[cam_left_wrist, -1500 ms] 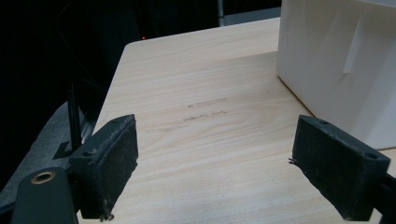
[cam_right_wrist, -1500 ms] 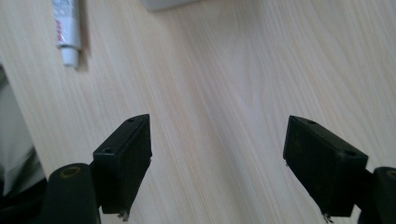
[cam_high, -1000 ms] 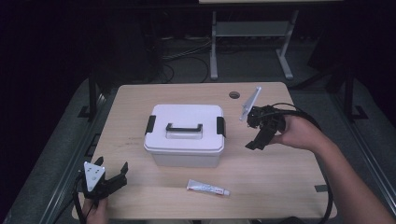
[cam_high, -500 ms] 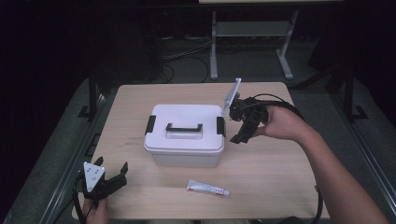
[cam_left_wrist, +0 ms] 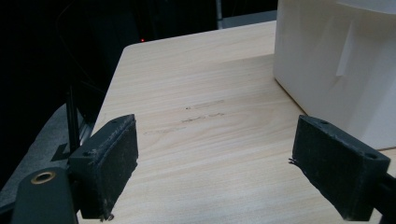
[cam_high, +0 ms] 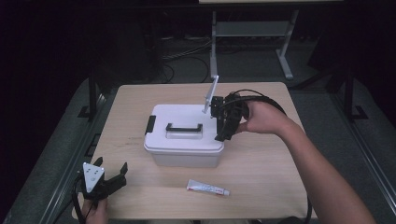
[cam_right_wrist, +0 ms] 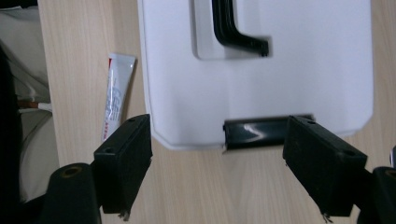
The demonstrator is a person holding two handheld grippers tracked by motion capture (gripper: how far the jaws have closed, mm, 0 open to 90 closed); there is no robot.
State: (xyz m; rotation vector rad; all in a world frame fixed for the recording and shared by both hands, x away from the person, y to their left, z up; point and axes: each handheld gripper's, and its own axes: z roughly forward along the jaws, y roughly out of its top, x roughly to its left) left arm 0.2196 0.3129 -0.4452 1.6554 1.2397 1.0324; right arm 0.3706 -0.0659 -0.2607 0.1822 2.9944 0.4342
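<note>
White plastic made up the storage box [cam_high: 184,135], which sat near the middle of the wooden table [cam_high: 140,98] with its lid on and its black handle [cam_high: 184,127] lying flat. The right gripper [cam_high: 225,122] hovered over the box's right end, jaws spread wide and holding nothing. In the right gripper view those jaws stood on either side of the black side latch [cam_right_wrist: 261,132], which suggests the person had lined them up to work that clasp as a first step toward opening the lid. A second latch [cam_high: 150,124] showed on the opposite end.

The left gripper [cam_high: 111,181] rested low at the near left corner of the table, also gaping and empty, well apart from the box; it was probably parked there until needed. A small tube [cam_high: 208,188] lay on the table just in front of the box, untouched.

Compared with a second earlier, the right gripper had travelled inward from the table's far right area to the box's edge. The left gripper, the box and the tube had kept their places.
</note>
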